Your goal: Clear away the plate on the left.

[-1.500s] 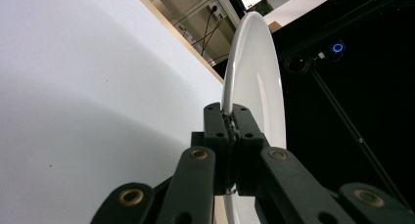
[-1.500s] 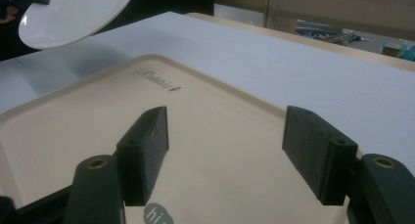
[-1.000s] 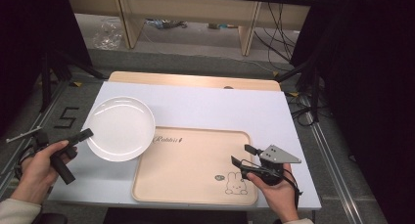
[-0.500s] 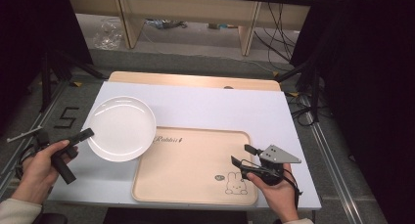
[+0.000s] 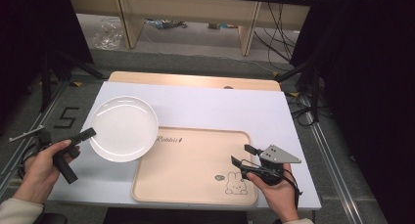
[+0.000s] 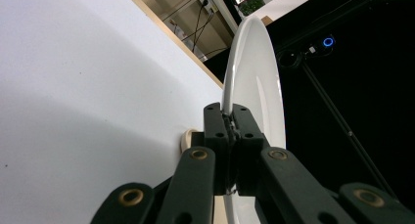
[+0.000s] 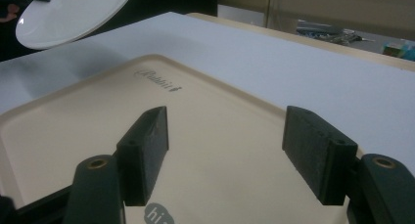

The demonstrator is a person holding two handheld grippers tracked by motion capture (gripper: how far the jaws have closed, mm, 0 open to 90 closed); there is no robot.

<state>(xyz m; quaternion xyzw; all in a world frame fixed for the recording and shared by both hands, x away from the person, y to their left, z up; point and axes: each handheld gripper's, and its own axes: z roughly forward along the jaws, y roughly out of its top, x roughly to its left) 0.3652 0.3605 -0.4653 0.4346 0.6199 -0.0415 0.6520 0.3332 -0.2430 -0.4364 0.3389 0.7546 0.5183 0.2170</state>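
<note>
Almost nothing has moved since the earlier frames: we see the round white glossy plate [image 5: 123, 128] at the same place, at the left part of the white table sheet [image 5: 220, 109], and both hands rest where they were before.

We hold the plate with the left gripper [image 5: 88, 134], which comes from the left side in the high view. In the left gripper view its two black jaws are pressed together on the rim of the plate [image 6: 254, 87], so the plate is pinched at its edge, on the side nearest to the left hand [image 5: 41, 163]. In the right gripper view the plate [image 7: 68, 13] is lifted and tilted above the sheet, with a soft shadow under it. Its right lower edge reaches over the left far corner of the beige rectangular tray with a small rabbit drawing [image 5: 195, 160]; whether it touches the tray we cannot tell.

We keep the right gripper [image 5: 242, 155] over the right near part of the tray, just beside the rabbit drawing. Its jaws are spread wide with nothing between them; in the right gripper view we see the bare tray [image 7: 220, 150] between the two pads. The two grippers are well apart from each other.
</note>
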